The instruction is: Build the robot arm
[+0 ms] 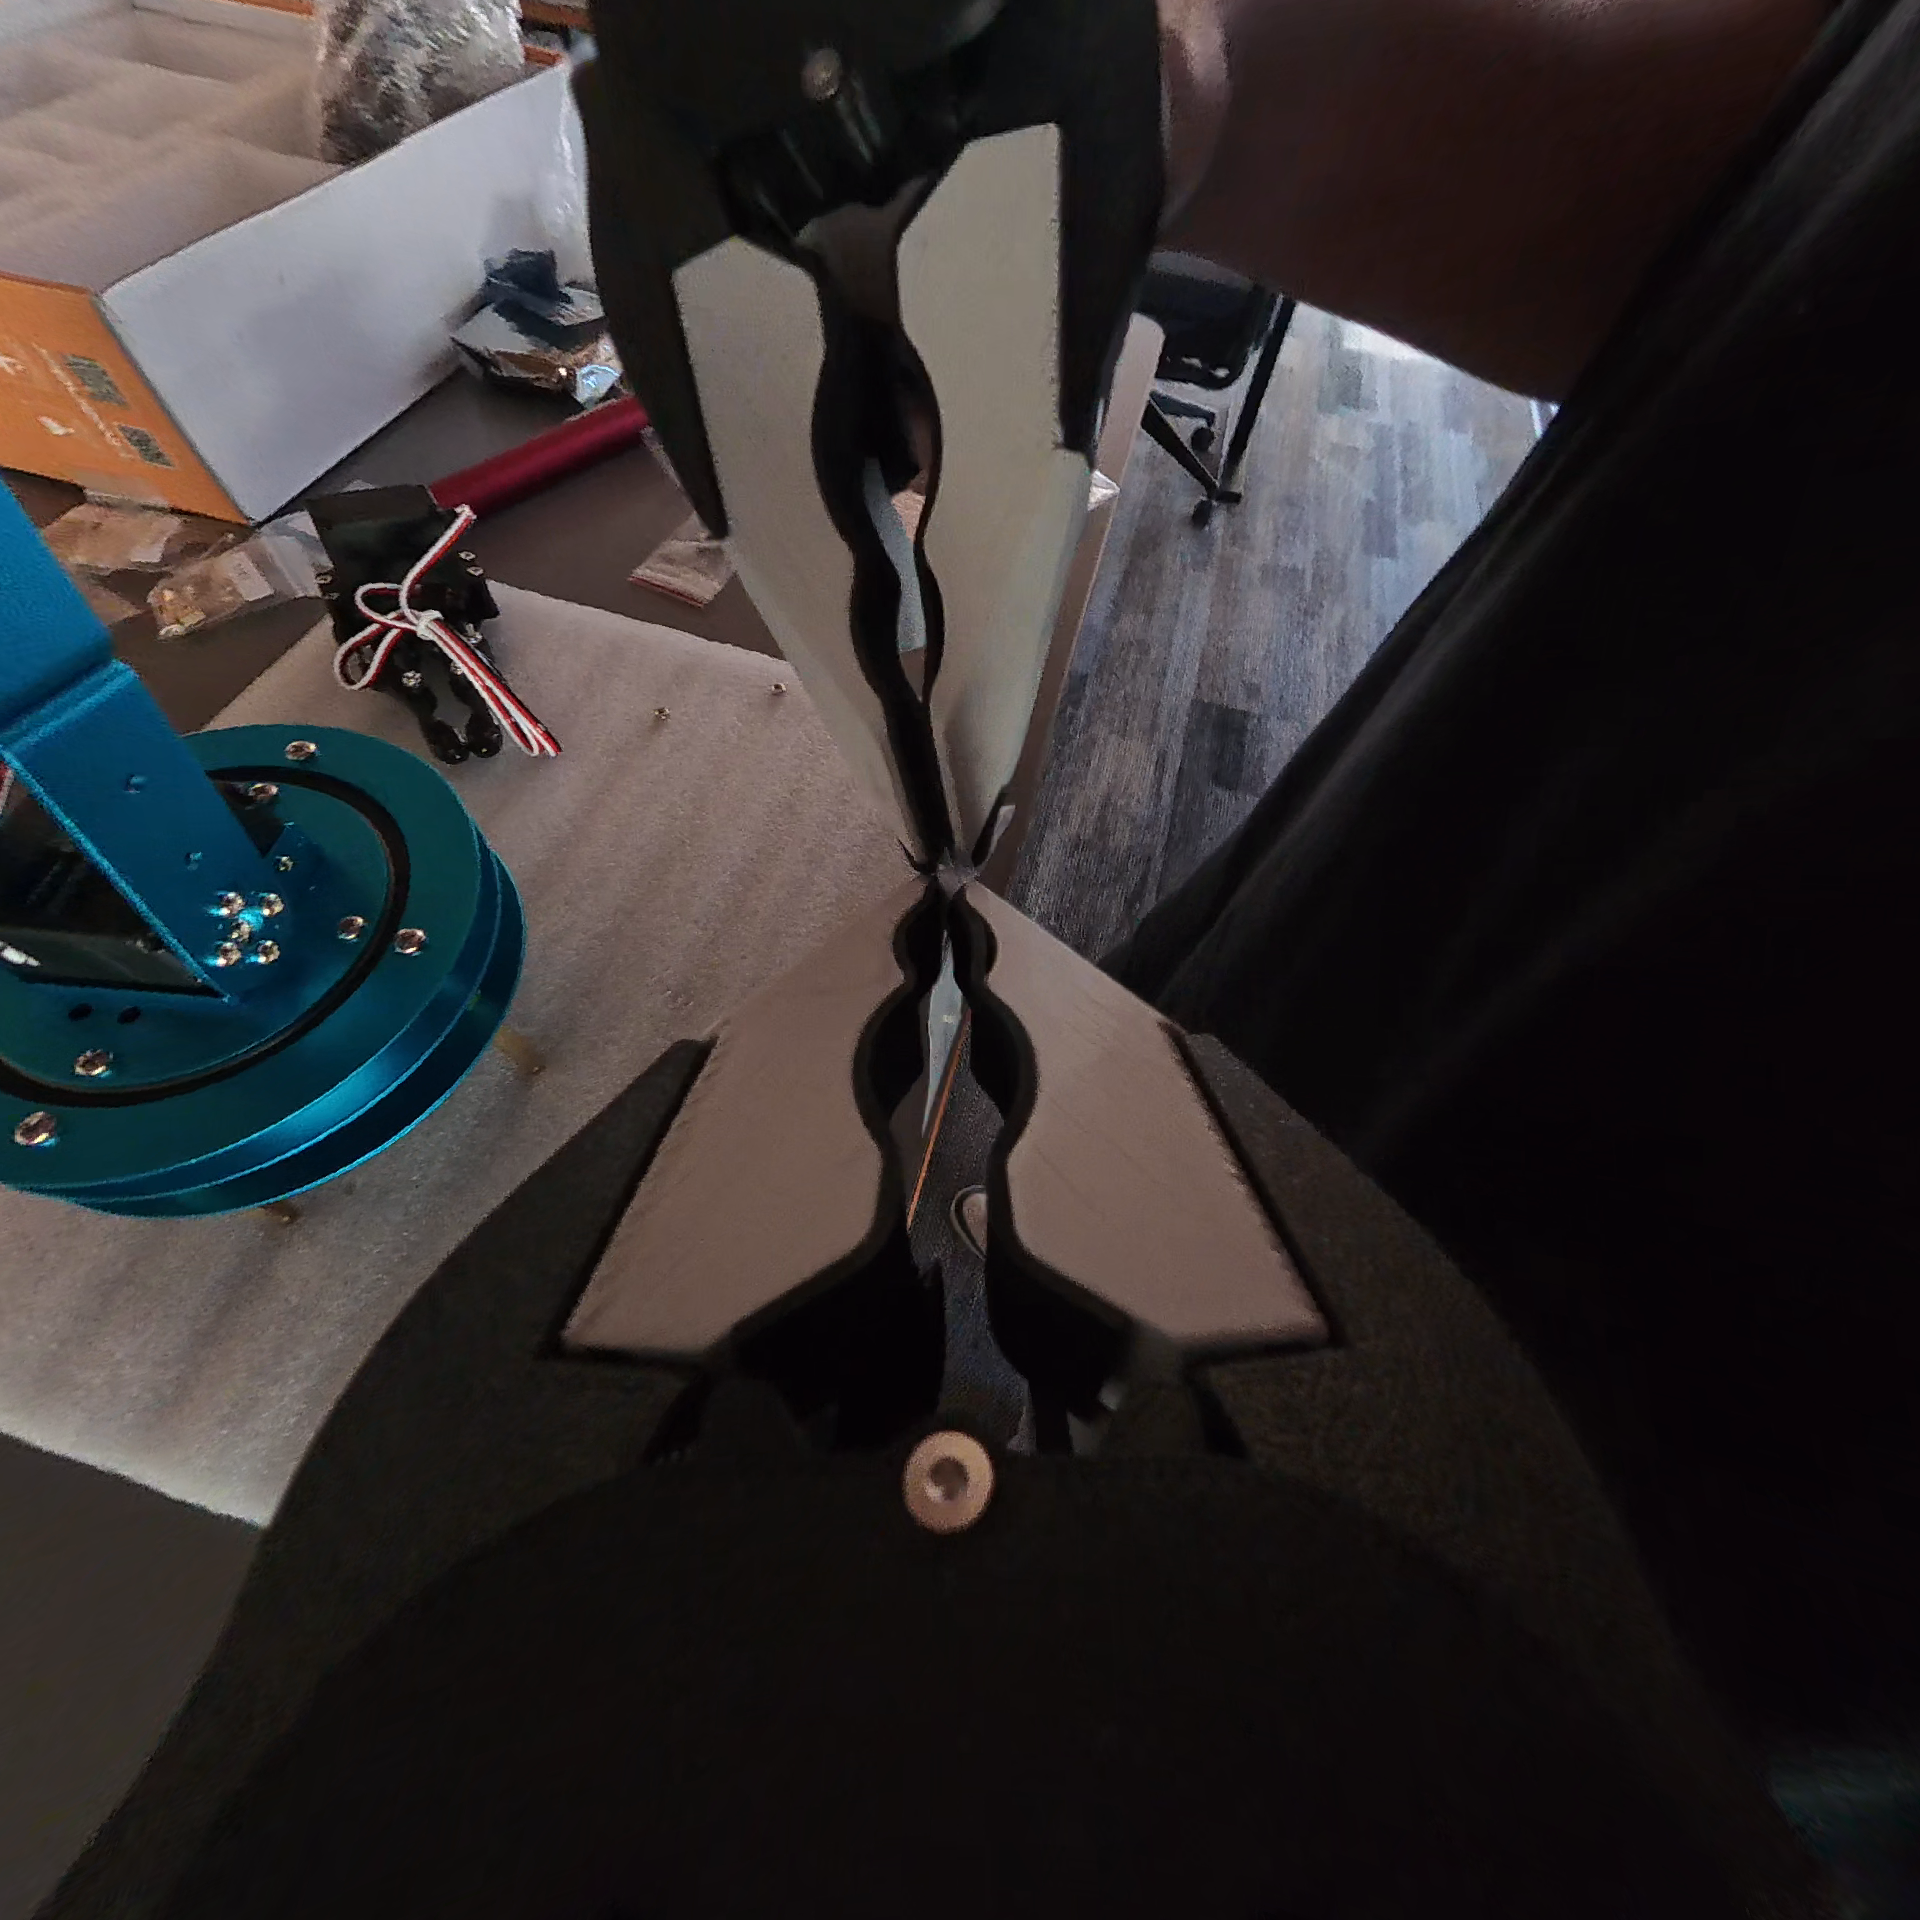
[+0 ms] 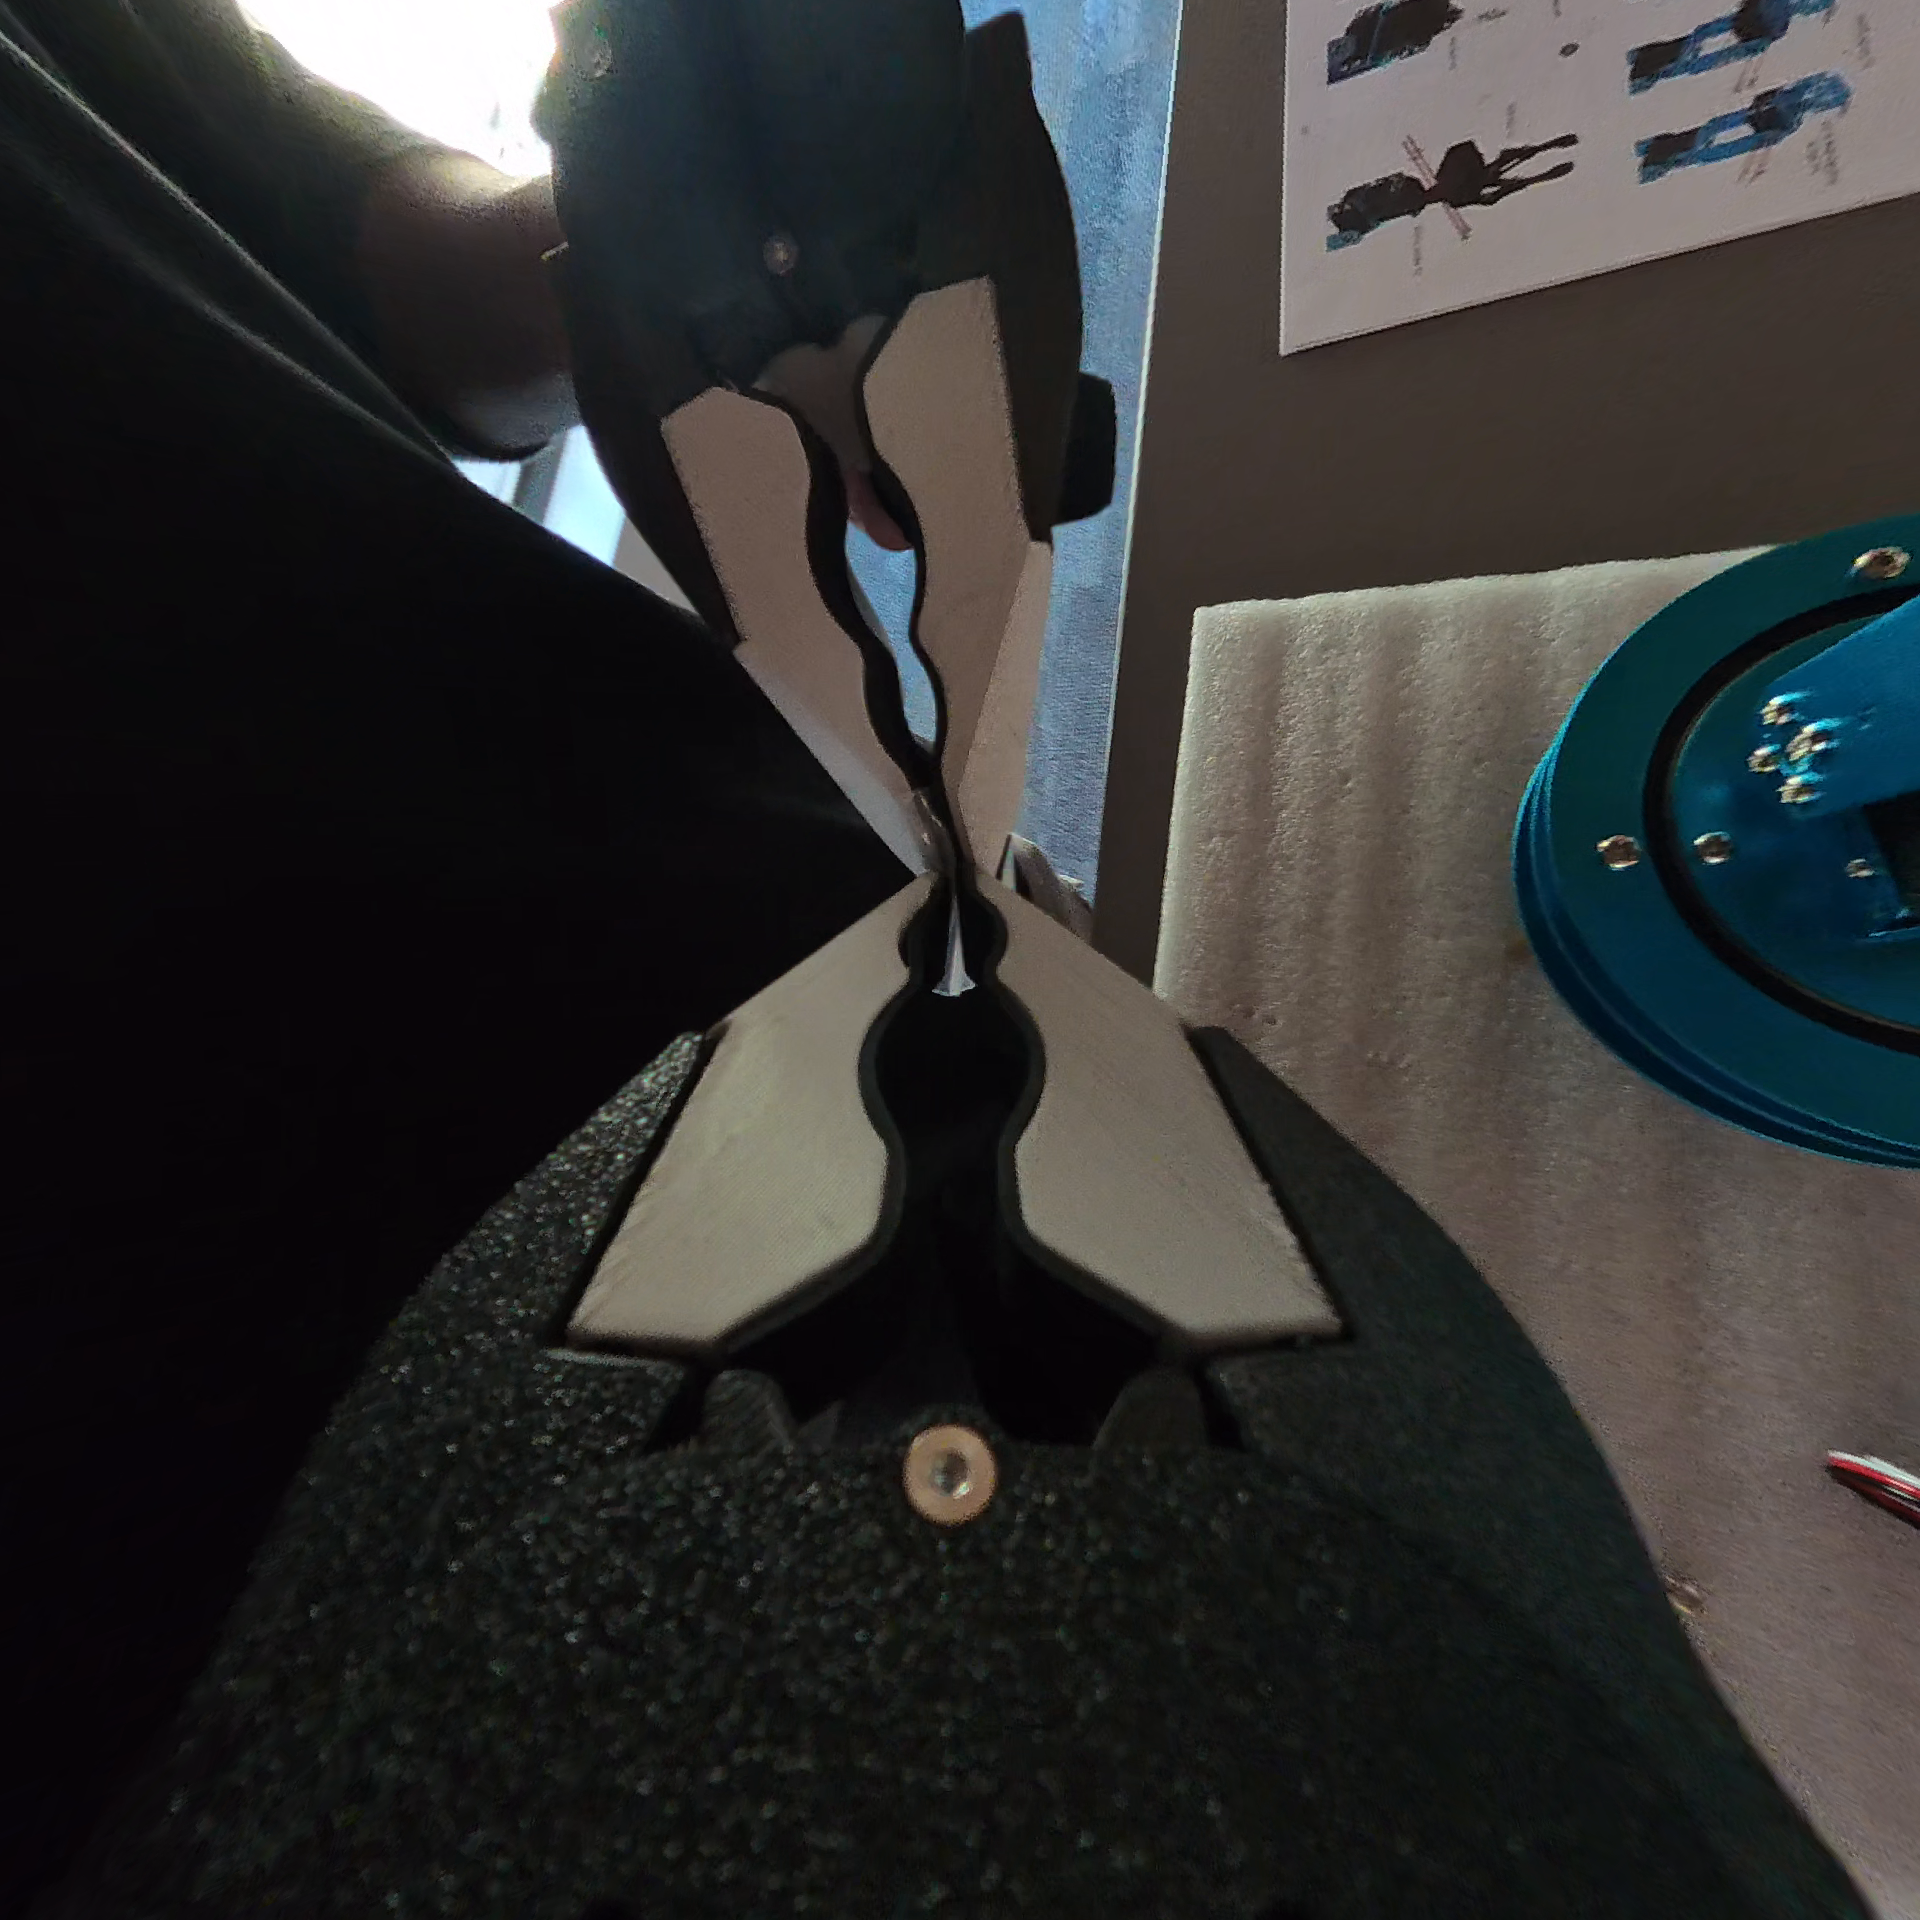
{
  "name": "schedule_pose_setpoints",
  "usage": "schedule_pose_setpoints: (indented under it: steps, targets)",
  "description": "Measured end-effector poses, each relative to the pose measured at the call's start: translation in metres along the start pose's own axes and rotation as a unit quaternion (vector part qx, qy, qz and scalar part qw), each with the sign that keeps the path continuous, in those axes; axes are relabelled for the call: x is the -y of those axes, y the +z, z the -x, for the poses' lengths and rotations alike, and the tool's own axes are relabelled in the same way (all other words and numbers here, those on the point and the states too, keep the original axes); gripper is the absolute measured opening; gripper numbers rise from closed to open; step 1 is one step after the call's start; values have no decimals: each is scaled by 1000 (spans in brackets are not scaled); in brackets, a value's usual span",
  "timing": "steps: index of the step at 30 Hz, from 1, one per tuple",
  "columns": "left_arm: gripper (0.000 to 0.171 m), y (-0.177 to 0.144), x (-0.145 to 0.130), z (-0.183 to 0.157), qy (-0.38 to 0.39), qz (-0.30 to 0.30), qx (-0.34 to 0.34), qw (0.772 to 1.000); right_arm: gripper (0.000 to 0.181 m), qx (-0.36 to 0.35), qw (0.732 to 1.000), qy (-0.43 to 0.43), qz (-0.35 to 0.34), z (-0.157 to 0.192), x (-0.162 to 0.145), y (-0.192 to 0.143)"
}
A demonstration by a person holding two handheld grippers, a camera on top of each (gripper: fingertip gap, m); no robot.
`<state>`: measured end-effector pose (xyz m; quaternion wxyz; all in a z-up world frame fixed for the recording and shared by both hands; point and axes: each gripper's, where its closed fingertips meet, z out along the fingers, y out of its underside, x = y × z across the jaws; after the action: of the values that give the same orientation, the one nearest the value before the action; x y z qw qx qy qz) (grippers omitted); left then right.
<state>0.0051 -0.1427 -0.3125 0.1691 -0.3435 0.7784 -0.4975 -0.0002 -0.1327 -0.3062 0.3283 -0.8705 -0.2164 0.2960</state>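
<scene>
My left gripper [image 1: 940,899] and my right gripper [image 2: 951,899] meet tip to tip over the table edge. Both are shut on a thin flat piece seen edge-on, white with an orange edge [image 1: 943,1023], which also shows in the right wrist view [image 2: 951,956]. In the left wrist view the right gripper [image 1: 928,857] comes down from above. In the right wrist view the left gripper [image 2: 935,831] does the same. What the thin piece is cannot be told. A person's dark clothing [image 1: 1558,935] is close beside both grippers.
A blue round metal base with a blue bracket [image 1: 260,987] stands on a white foam sheet [image 1: 675,831]; it also shows in the right wrist view [image 2: 1714,883]. A black part with red-white wire [image 1: 426,623], a white-orange box [image 1: 260,312], a red tube [image 1: 540,457] and a printed sheet [image 2: 1558,156] lie around. Left and right tips are no more than a few centimetres apart.
</scene>
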Motion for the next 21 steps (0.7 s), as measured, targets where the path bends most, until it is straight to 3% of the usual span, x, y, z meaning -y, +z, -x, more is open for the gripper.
schedule_pose_setpoints:
  steps: [9,19,21]
  targets:
    - [0,1,-5,-14,15,26,-57,998,2,88,994,48,-39,13,-6,2]
    - [0,3,-7,-16,11,31,-73,997,0,102,992,55,-44,15,-10,2]
    - [0,5,-10,-9,5,33,-58,998,0,78,994,57,-56,6,-9,1]
